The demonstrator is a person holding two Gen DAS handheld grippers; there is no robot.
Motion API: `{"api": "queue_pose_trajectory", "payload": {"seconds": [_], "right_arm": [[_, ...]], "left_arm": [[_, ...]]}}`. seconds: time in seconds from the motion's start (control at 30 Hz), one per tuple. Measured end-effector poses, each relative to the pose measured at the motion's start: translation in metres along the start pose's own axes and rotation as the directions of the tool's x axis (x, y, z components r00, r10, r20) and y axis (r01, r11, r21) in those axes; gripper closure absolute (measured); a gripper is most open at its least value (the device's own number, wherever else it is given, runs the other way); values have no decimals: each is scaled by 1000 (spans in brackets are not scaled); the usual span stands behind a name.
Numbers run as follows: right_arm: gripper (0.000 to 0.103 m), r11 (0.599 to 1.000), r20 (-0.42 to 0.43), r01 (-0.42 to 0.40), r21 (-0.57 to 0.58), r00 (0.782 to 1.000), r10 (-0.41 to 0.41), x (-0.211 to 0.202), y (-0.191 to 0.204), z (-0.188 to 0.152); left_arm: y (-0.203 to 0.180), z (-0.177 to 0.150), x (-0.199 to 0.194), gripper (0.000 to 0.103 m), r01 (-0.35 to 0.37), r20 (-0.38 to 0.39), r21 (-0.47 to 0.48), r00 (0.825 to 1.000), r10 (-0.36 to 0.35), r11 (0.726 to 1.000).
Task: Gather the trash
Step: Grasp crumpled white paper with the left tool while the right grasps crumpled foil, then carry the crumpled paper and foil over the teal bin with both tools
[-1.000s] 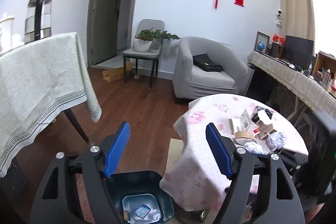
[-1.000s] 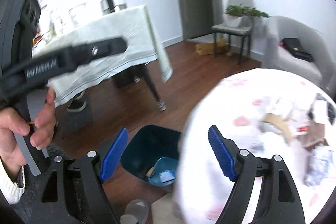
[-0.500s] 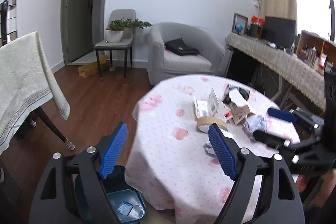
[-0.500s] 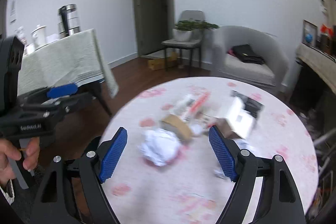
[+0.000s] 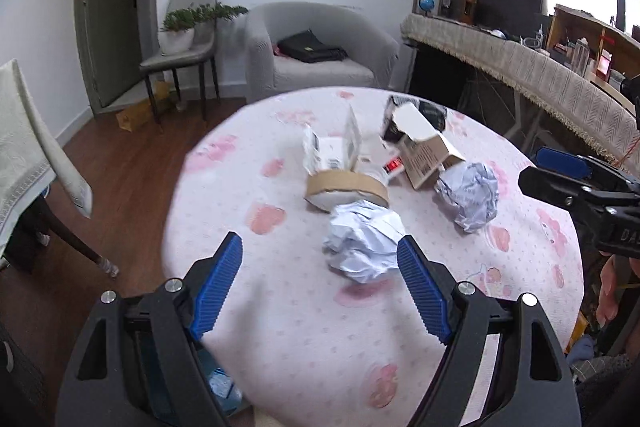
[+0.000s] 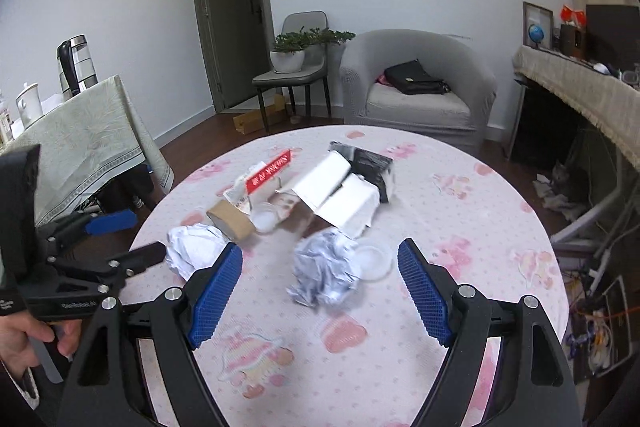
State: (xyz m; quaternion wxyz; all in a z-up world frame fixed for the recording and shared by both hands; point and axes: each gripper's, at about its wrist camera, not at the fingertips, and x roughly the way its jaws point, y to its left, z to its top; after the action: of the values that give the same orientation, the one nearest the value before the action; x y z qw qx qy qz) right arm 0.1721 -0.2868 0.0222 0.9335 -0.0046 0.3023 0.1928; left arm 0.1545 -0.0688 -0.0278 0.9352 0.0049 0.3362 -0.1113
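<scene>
left gripper (image 5: 320, 267): blue-padded jaws apart, nothing clamped, over crumpled white paper ball (image 5: 362, 241) toward tabletop's left edge | right gripper (image 6: 320, 267): jaws apart, empty, over grey-white crumpled paper ball (image 6: 324, 271) mid-tabletop | round pink-flowered tablecloth table (image 6: 460, 195): brown tape roll (image 6: 232, 221), torn white cardboard boxes (image 6: 340, 195) toward far edge

Both cams ride on the handheld grippers, angled down across the round table (image 5: 280, 307) toward the grey armchair (image 6: 416, 83) and back wall. The left wrist view sits close over the table's near-left edge, the right wrist view a bit further right. They share the trash pile, both paper balls, armchair, door, and each catches the other gripper at its edge.
</scene>
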Motion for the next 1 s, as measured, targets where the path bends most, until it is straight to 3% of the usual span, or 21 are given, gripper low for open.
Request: {"api": "queue_pose_trajectory", "payload": {"seconds": [0.23,0.3,0.37,0.4,0.5,0.57,0.73,1.0], "right_arm": [[22,1000,-72,-23,-8,997,22,23,-4,-3],[23,999,-90,-22,-38,996,19,31,0,-3],[32,998,-102,-39,-47,994,34,35,2,-3],[33,998,-111,-40,-49,993,34,39,2,-4],[41,998,-130,-36,-51,991,29,51,3,0],[51,998,-158,-41,-52,987,32,63,4,1],[53,997,-179,-34,-68,984,22,61,2,3],[53,995,-175,-101,-28,980,94,52,3,7]], "left_arm": [[-16,2,24,24,40,-38,10,998,-40,999],[-17,3,30,31,50,-49,-4,998,-50,999],[-17,4,34,36,58,-55,-26,997,-59,998],[-17,5,36,43,57,-60,-34,996,-59,998],[-15,8,41,50,58,-78,-43,995,-61,997],[-11,7,43,51,70,-78,-70,994,-75,995],[-7,8,39,53,35,-60,-62,997,-39,997],[9,13,29,53,72,-33,-129,996,-77,989]]}}
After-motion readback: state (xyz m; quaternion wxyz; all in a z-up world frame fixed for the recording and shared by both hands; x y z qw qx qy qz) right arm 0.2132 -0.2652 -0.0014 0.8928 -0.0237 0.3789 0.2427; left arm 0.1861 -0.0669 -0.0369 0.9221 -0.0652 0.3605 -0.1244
